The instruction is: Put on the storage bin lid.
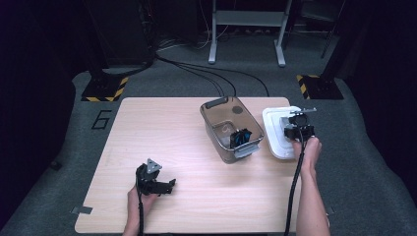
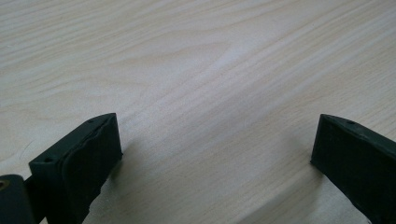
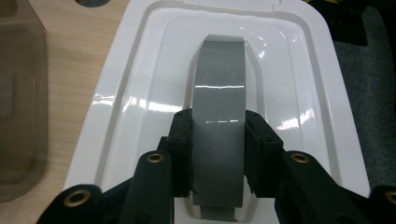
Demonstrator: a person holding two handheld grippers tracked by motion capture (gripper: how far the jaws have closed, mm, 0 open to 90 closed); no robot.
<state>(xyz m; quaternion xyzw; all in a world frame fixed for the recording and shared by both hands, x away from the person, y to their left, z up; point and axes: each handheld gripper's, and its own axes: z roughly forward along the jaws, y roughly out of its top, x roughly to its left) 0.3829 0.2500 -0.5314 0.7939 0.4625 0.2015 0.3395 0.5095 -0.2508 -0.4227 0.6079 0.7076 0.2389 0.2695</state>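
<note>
A: Grey and glossy, the handle strap (image 3: pixel 218 126) is seen arching over the middle of the white lid (image 3: pixel 140 93). Where is it placed against the right gripper (image 3: pixel 218 154)?

B: It is caught directly between the two black pads (image 3: pixel 182 154), near its lower end, as shown in the right gripper view. The pads are pressed against both edges of the strap, so the strap is pinched and the jaws are kept apart only by its width.

A: And where is the lid itself found?

B: In the high view the lid (image 1: pixel 275 135) is seen just to the right of the smoky transparent bin (image 1: pixel 216 115), close beside it, at the right edge of the wooden table (image 1: pixel 162 137). The right gripper (image 1: pixel 298 129) is held over the lid. Whether the lid is resting on the table or raised off it cannot be told.

A: What is seen inside the bin?

B: A dark object with blue parts (image 1: pixel 239 136) is seen in its near end; what it is cannot be made out.

A: And the left gripper (image 1: pixel 164 186)?

B: It is held well to the left of the bin, near the table's front edge. In the left gripper view its jaws are spread wide, with nothing but bare wood (image 2: pixel 210 84) between them.
</note>
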